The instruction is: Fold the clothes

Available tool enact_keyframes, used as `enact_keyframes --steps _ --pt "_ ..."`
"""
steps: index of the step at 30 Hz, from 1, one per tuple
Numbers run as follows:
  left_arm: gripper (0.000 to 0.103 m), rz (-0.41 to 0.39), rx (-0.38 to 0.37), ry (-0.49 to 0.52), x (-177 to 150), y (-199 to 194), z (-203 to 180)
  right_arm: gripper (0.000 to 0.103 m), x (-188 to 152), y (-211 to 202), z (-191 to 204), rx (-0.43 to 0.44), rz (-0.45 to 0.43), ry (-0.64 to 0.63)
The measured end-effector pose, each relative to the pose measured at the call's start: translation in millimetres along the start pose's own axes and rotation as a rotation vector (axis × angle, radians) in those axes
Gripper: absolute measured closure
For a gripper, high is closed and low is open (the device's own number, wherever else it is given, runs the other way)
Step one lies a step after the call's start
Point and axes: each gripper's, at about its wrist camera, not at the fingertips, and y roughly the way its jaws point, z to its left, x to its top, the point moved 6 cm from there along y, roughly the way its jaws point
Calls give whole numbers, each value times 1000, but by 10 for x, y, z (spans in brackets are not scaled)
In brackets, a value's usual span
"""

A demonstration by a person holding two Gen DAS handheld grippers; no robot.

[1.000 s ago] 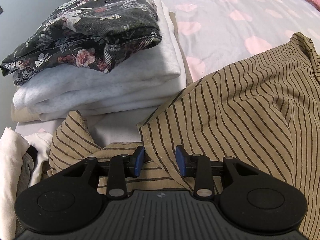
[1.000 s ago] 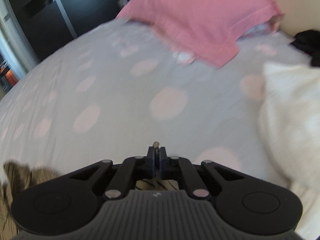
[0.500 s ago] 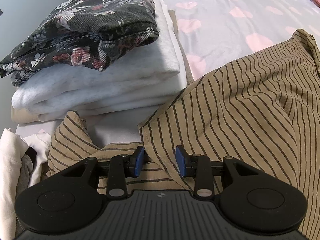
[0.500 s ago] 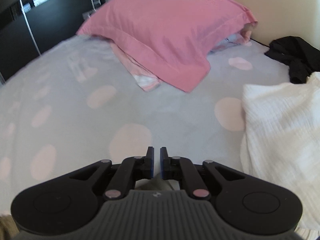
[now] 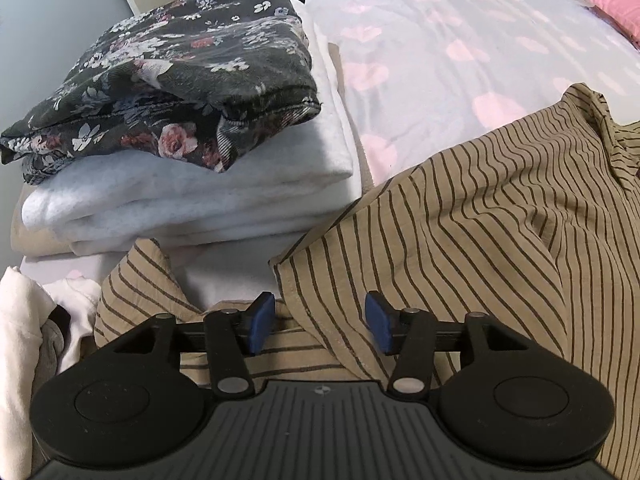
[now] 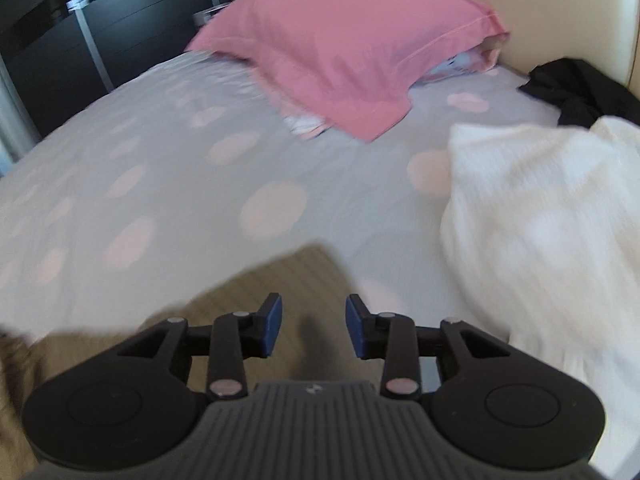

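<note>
The tan striped shirt (image 5: 460, 240) lies spread on the bed (image 5: 460, 20), just right of a stack of folded clothes (image 5: 180, 152) topped by a dark floral piece (image 5: 172, 80). Its stripes and long axis run from the near left edge away toward the upper right, where a crumpled end rises. The left tongs (image 5: 320, 322) stand spread above the shirt's near hem, gripping nothing. In the blurred right wrist view, the right tongs (image 6: 314, 330) are likewise spread and empty over a corner of the shirt (image 6: 280, 280), with a pink pillow (image 6: 352, 52) beyond and a white garment (image 6: 540, 220) to the right. No writing is readable.
</note>
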Motion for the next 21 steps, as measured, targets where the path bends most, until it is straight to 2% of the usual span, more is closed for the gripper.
enact_keyframes --steps 4,8,10,12,14,17,19,21 --pt "54 24 8 -17 -24 87 82 58 -395 -423 151 96 70 -5" --pt "54 29 -29 -103 -30 166 150 51 -751 -810 239 137 134 -24" --pt "61 20 -56 -129 -4 182 164 51 -929 -1005 283 157 166 -33" --pt "91 10 -84 -148 29 189 170 51 -1106 -1201 326 178 198 -42" --pt "101 -2 -104 -160 59 177 172 50 -1274 -1390 369 193 226 -59" --pt "102 -40 -83 -137 86 46 164 44 -1495 -1609 432 198 252 -109" --pt "102 -65 -63 -138 135 -71 143 44 -1659 -1726 477 214 275 -127" --pt "102 -64 -77 -129 169 -185 44 44 -1813 -1784 537 250 297 -132"
